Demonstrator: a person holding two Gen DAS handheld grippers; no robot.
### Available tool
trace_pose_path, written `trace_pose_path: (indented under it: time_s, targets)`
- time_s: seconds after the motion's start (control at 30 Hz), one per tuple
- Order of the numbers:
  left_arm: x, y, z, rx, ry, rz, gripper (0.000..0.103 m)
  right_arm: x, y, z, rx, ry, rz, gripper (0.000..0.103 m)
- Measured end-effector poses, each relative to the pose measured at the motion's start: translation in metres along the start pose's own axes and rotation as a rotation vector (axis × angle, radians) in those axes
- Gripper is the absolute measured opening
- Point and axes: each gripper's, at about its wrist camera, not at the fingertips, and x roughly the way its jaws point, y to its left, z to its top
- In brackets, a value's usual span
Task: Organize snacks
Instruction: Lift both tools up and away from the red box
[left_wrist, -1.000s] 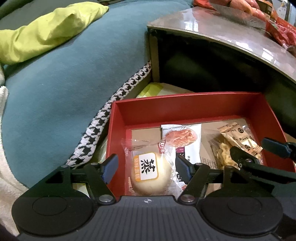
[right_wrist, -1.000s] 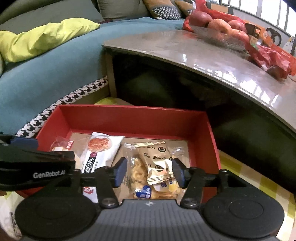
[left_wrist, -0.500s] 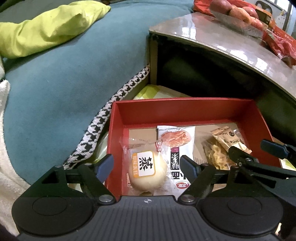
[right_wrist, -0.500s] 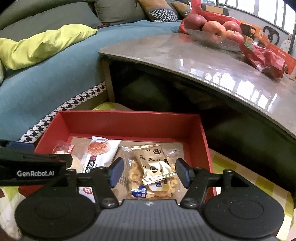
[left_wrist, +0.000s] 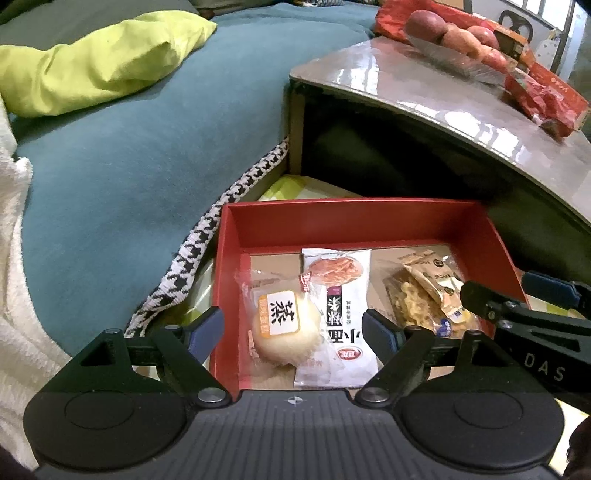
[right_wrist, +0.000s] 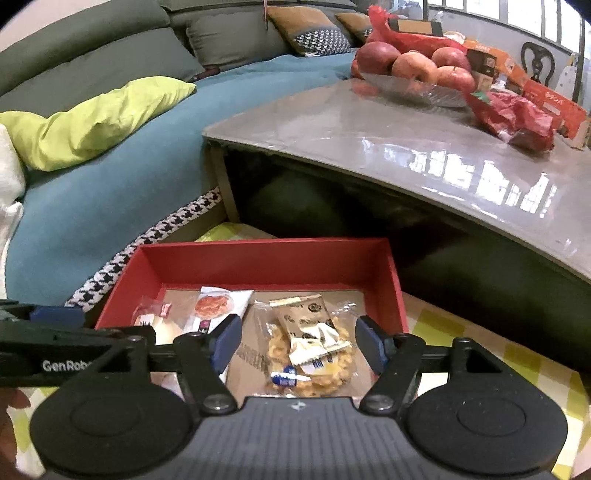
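Three snack packs lie in the red box (left_wrist: 369, 221): steamed bun (left_wrist: 284, 328), white sachet (left_wrist: 343, 314), noodle bag (right_wrist: 314, 350). Left gripper (left_wrist: 293, 328) and right gripper (right_wrist: 295, 341) have just spread their jaws, both empty, lifting clear; those placements look finished.

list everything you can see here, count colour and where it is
red box: 1, red, on the floor between sofa and table
bun pack: 1, pale with orange label, left in the box
white sachet: 1, white, middle of the box
noodle snack bag: 1, clear, yellow contents, right in the box
apples: several, red, in a glass bowl on the table
table: 1, grey, glossy
sofa: 1, teal cover
cushion: 1, lime, on the sofa
left gripper: black, jaws opening, empty
right gripper: black, jaws opening, empty
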Motion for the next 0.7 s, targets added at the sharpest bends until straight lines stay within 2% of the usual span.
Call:
trace_pose_path:
  time_s: [0.4, 0.7]
  targets:
    - [-0.016, 0.004, -0.027, 0.019, 0.025, -0.012, 0.087, -0.022, -0.007, -0.038, -0.016, 0.074, -0.045, 0.074]
    - [-0.019, -0.019, -0.057, 0.072, 0.084, -0.056, 0.087, -0.039, -0.031, -0.069, -0.010, 0.138, -0.077, 0.074]
